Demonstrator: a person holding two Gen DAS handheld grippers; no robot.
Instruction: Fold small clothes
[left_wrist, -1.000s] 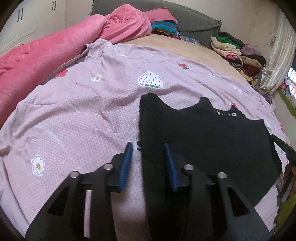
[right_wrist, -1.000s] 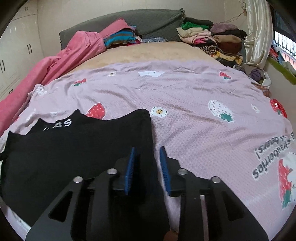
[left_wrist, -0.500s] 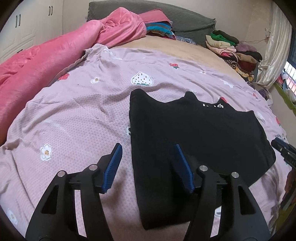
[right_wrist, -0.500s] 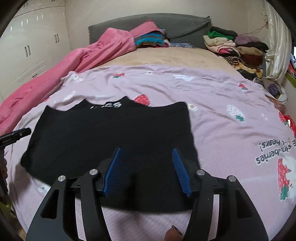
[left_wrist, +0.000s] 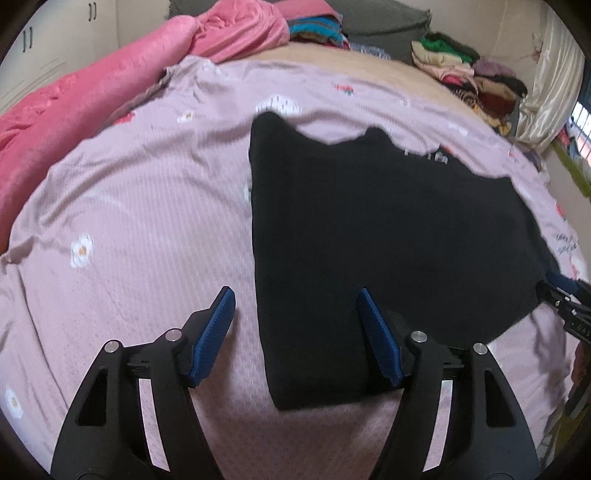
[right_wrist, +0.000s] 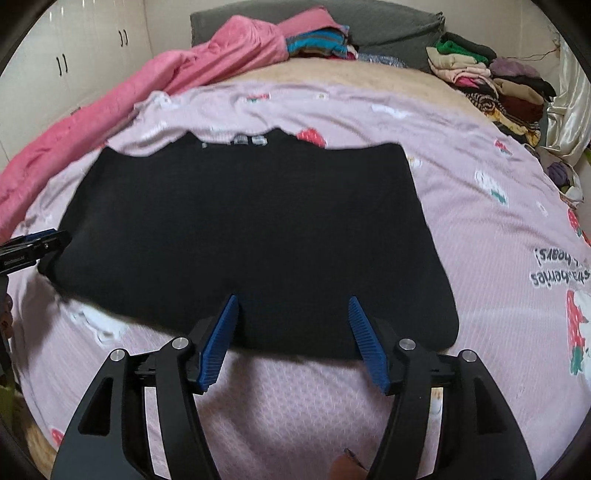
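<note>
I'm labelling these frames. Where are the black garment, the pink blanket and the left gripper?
black garment (right_wrist: 251, 236), right wrist view, middle of cloth.
pink blanket (left_wrist: 74, 99), left wrist view, its folds.
left gripper (left_wrist: 295, 295), left wrist view, between fingertips.

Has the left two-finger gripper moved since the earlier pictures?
Yes. The left gripper has drawn back toward the near edge of the pink strawberry-print sheet and opened, leaving the flat black garment.

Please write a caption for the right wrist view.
Open right gripper above the near edge of a black garment spread flat on a pink strawberry-print sheet.
</note>
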